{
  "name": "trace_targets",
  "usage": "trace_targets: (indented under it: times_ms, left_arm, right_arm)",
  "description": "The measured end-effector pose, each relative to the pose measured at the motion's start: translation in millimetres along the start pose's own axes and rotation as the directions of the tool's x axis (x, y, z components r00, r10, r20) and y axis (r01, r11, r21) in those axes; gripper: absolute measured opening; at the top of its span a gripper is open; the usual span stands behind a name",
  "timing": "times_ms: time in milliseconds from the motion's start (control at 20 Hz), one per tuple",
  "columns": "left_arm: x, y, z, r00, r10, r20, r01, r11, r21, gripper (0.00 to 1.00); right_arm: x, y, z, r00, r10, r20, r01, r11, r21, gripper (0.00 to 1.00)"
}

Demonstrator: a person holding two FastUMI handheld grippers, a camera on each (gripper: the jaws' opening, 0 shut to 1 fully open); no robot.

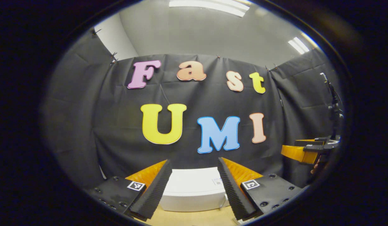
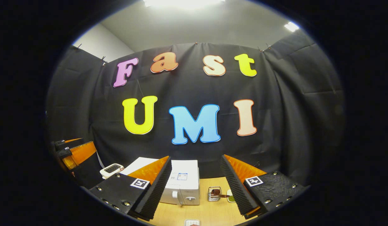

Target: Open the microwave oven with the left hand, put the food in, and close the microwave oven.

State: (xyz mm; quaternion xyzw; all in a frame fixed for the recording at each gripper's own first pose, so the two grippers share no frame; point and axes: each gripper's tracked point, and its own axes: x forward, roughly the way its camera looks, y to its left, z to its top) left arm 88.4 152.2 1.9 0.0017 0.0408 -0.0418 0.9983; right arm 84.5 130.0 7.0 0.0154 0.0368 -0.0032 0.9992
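Left gripper view: the left gripper [image 1: 194,185] is held up above the wooden table [image 1: 194,218], its jaws spread wide with nothing between them. Between the fingers, farther off, sits the white microwave oven [image 1: 194,191], its top facing the camera. At the far right edge the right gripper [image 1: 307,150] shows, held by a hand; I cannot tell its jaws from here.

Right gripper view: the right gripper [image 2: 195,185] has its jaws wide and empty. The microwave oven [image 2: 183,185] stands on the table [image 2: 212,213], door closed. Just right of it is a small wire holder [image 2: 214,193] with something brown in it. A white toaster [image 2: 111,169] sits to the left, and the left gripper [image 2: 76,153] shows at the left edge.
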Motion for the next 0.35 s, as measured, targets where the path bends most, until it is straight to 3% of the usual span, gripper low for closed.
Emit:
trace_targets:
  times_ms: [350]
  left_arm:
    - [-6.2,3.8,-5.7,0.999,-0.039,0.003,0.039,0.999,-0.022,0.96]
  right_arm:
    - [-20.3,-12.8,-5.4,0.994,-0.113,-0.006,0.113,0.994,-0.001,0.95]
